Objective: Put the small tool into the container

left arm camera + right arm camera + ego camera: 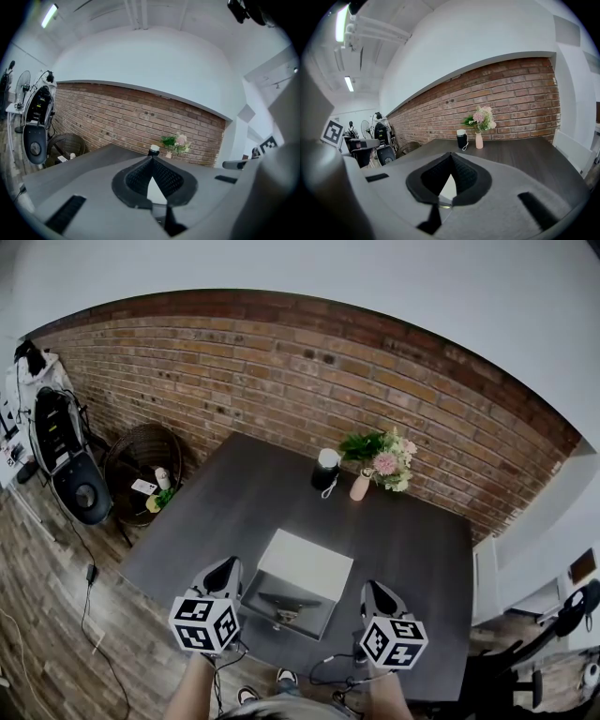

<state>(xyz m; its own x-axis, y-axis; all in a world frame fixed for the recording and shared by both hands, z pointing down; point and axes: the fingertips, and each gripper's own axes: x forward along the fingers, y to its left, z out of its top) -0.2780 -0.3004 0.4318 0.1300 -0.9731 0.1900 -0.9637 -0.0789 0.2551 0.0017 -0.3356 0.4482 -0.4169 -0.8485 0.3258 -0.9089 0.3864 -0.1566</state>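
Observation:
On the dark table (pixel 412 549), between my two grippers, stands a box-like container (pixel 305 566) with a white top and an open grey front part. In that grey part lies a small pale tool (pixel 284 613). My left gripper (pixel 228 564) hangs just left of the container, its jaws shut with nothing between them. My right gripper (pixel 371 588) is just right of it, also shut and empty. In the left gripper view the fingertips (pixel 151 157) meet, and the white container (pixel 155 190) shows behind them. The right gripper view shows its jaws (pixel 451 153) touching too.
A black flask with a white cap (pixel 325 470) and a pink vase of flowers (pixel 362 486) stand at the table's far side by the brick wall. A wicker basket (pixel 141 460) and a fan (pixel 80 493) are on the floor to the left. A cable runs across the floor.

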